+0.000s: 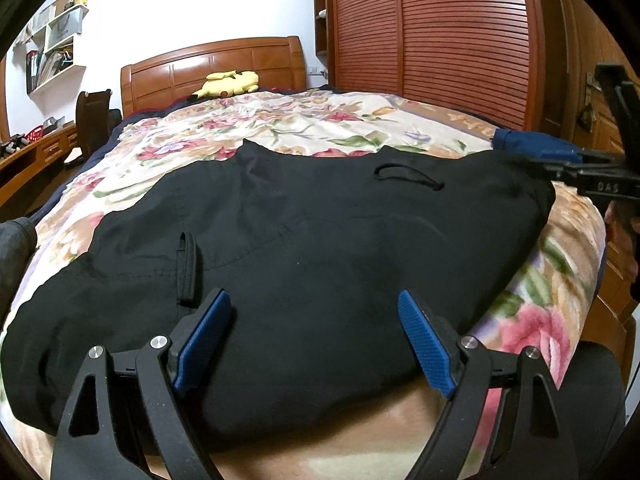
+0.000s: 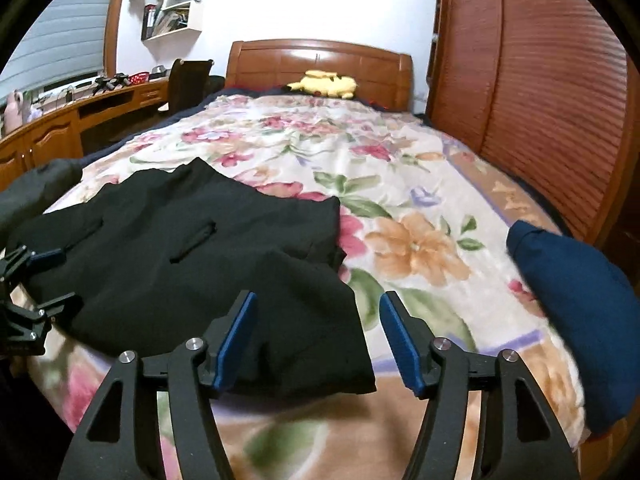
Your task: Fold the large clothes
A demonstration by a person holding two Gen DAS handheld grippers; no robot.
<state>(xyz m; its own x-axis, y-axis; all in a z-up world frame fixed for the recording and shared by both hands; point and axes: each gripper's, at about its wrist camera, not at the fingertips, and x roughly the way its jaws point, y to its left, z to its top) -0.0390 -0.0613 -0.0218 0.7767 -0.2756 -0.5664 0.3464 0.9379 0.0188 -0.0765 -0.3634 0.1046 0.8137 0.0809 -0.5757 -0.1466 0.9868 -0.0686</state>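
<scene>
A large black garment point(image 1: 304, 248) lies folded flat on the floral bedspread point(image 1: 304, 120), with a hanging loop and a strap showing on top. My left gripper point(image 1: 314, 304) is open and empty, its blue pads spread over the garment's near edge. My right gripper point(image 2: 316, 304) is open and empty above the garment's point(image 2: 192, 264) right front corner. The right gripper also shows at the right edge of the left wrist view point(image 1: 600, 184), and the left gripper at the left edge of the right wrist view point(image 2: 28, 280).
A dark blue garment point(image 2: 580, 312) lies on the bed's right edge. A grey garment point(image 2: 36, 188) lies at the left. A yellow plush toy point(image 2: 324, 84) sits by the wooden headboard point(image 2: 320, 60). A slatted wardrobe point(image 2: 540, 80) stands right; a desk point(image 2: 60, 128) and chair stand left.
</scene>
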